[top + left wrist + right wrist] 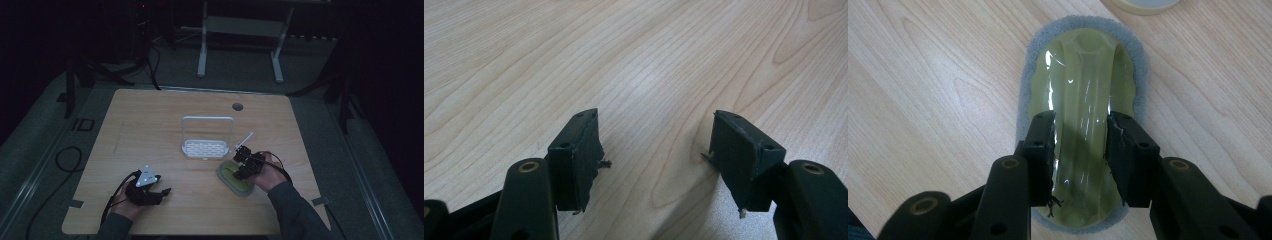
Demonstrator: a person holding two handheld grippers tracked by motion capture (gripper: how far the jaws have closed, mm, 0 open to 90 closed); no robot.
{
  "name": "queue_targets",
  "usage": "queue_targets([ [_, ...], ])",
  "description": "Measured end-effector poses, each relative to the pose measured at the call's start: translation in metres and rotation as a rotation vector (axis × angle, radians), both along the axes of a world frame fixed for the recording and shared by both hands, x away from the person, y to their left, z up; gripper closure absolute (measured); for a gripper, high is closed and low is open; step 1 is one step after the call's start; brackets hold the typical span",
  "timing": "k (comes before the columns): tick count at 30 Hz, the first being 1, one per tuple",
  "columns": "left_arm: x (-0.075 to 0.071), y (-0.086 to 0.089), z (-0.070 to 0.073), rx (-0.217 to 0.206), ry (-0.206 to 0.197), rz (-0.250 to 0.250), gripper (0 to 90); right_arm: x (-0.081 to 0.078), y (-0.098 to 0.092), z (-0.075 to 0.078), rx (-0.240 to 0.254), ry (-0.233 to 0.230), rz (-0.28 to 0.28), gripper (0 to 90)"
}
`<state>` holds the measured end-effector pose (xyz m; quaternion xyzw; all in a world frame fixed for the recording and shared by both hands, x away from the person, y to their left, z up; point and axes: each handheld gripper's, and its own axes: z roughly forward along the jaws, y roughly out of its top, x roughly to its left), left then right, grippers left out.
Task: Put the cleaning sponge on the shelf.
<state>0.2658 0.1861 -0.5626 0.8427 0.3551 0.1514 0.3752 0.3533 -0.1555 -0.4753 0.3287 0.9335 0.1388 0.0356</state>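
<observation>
A scrubber (1083, 65) with a clear yellow-green handle on a grey pad lies flat on the wooden table (150, 130), right of centre near the front. My right gripper (1081, 120) comes down on it from above. Its two black pads (1044, 150) sit against both sides of the handle's raised middle ridge. In the high view the right gripper (242, 167) covers the scrubber's (232, 179) far end. My left gripper (162, 192) rests low over the table at the front left. Its jaws (656, 120) stand open, with bare wood between them.
A white wire rack (207, 147) with a tall hoop handle stands at the table's centre, just behind the scrubber. A thin white stick (245, 139) pokes up beside the right gripper. A round cable hole (237, 106) lies further back. A pale round rim (1148, 5) shows beyond the scrubber.
</observation>
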Motion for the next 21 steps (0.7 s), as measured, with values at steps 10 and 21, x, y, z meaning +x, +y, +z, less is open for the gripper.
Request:
queue_targets([
  [10, 0.000, 0.000, 0.000, 0.000, 0.000, 0.000, 37.2, 0.009, 0.007, 0.000, -0.049, 0.049, 0.022, 66.5],
  [21, 0.000, 0.000, 0.000, 0.000, 0.000, 0.000, 37.2, 0.015, 0.013, 0.001, -0.087, 0.085, 0.038, 70.2],
])
